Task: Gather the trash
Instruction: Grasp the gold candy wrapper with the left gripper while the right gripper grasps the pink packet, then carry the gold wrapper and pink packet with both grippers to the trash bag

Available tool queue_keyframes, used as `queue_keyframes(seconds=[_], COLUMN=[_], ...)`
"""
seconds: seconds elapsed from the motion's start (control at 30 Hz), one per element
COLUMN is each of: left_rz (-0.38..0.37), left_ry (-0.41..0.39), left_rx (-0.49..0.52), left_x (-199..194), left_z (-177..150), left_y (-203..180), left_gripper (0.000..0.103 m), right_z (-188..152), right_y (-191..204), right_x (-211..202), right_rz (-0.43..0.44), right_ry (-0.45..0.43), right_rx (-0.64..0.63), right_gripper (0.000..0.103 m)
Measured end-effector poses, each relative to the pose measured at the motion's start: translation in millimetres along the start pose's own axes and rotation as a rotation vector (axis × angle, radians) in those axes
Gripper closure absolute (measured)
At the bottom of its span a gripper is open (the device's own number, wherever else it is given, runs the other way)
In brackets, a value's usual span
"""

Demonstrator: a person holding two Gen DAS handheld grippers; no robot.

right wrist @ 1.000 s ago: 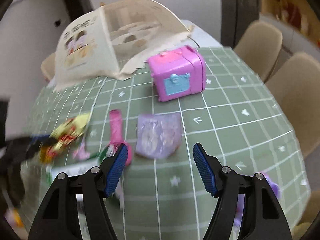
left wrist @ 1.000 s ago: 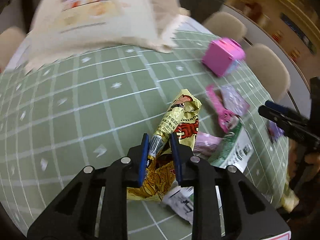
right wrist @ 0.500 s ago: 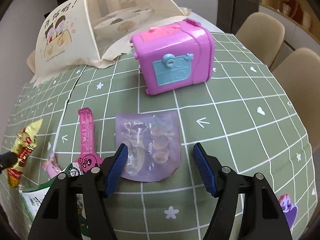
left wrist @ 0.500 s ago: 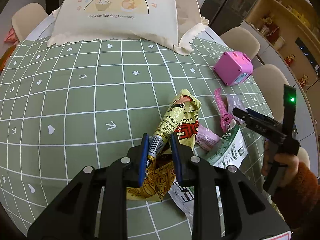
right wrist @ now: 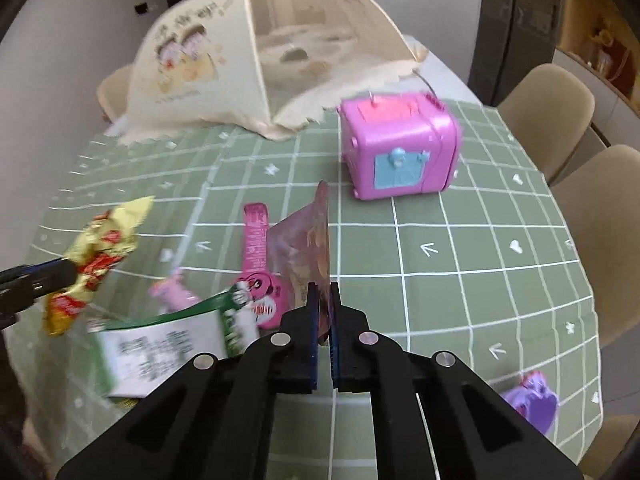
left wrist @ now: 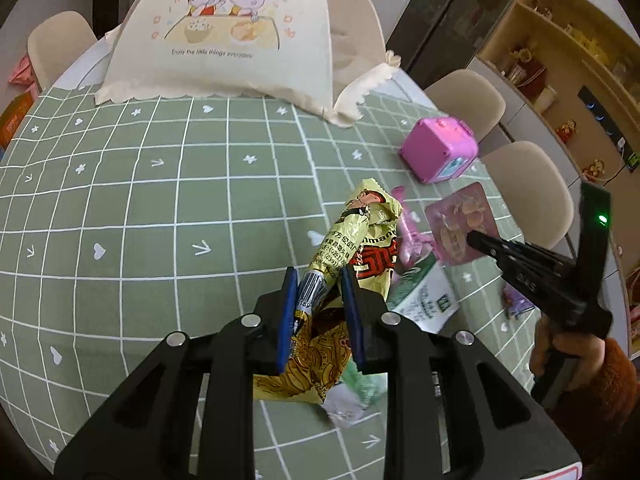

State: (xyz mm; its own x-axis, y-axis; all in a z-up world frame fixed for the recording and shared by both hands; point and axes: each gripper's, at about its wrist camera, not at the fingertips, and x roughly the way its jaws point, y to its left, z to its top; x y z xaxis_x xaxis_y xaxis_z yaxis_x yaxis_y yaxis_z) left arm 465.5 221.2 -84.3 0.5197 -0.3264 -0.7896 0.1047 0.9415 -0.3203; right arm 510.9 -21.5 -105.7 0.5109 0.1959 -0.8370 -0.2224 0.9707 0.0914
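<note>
**Both grippers loaded; drop-off comes next**

Nearest you, your left gripper (left wrist: 319, 312) is clamped on the yellow wrapper (left wrist: 360, 240), which juts up and forward from between the fingers. Your right gripper (right wrist: 323, 320) is pinched shut on the purple pouch (right wrist: 308, 248), holding it edge-up off the green cloth (right wrist: 460, 280).

By the look of it, you are at the pick-up stage, with a piece of trash in each gripper. No bin or bag shows in either view, so your next move calls for finding one and carrying both pieces there without loosening your grip; the thin pouch looks likely to slip if you swing fast.

Just past the fingers, loose on the cloth: one green-and-white packet (right wrist: 176, 340), one small pink wrapper (right wrist: 172, 292), one pink strip (right wrist: 258, 264) with a cartoon face, and one purple scrap (right wrist: 532, 400) off to the right. That makes four pieces left, two held.

Farther on stands one pink box (right wrist: 400, 152), probably a toy and not trash. Beyond it sits one cream food cover (left wrist: 240, 40), and chairs ring the table.
</note>
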Motion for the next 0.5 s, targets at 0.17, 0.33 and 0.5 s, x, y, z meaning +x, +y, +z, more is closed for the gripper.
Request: queue_keyframes(seconds=[0.17,0.33,0.5], left_rz=[-0.026,-0.022,-0.019], left_ry=[-0.039,-0.077,-0.112], left_rx=[-0.006,0.025,0.05], left_x=[-18.3,-41.8,-66.5], left_z=[-4.3,-21.1,-45.5], left_y=[-19.6,-54.9,-98.3], left_gripper=[0.081,0.081,0.081], right_z=[-11.2,-27.8,-61.4], right_y=[1.2,-6.5,-22.2], right_x=[-51.5,-90.3,-136.5], right_rz=[0.029,0.006,-0.018], right_ry=[-0.056,-0.091,-0.13], right_rx=[-0.02,-0.014,-0.04], right_gripper=[0.097,0.097,0.097])
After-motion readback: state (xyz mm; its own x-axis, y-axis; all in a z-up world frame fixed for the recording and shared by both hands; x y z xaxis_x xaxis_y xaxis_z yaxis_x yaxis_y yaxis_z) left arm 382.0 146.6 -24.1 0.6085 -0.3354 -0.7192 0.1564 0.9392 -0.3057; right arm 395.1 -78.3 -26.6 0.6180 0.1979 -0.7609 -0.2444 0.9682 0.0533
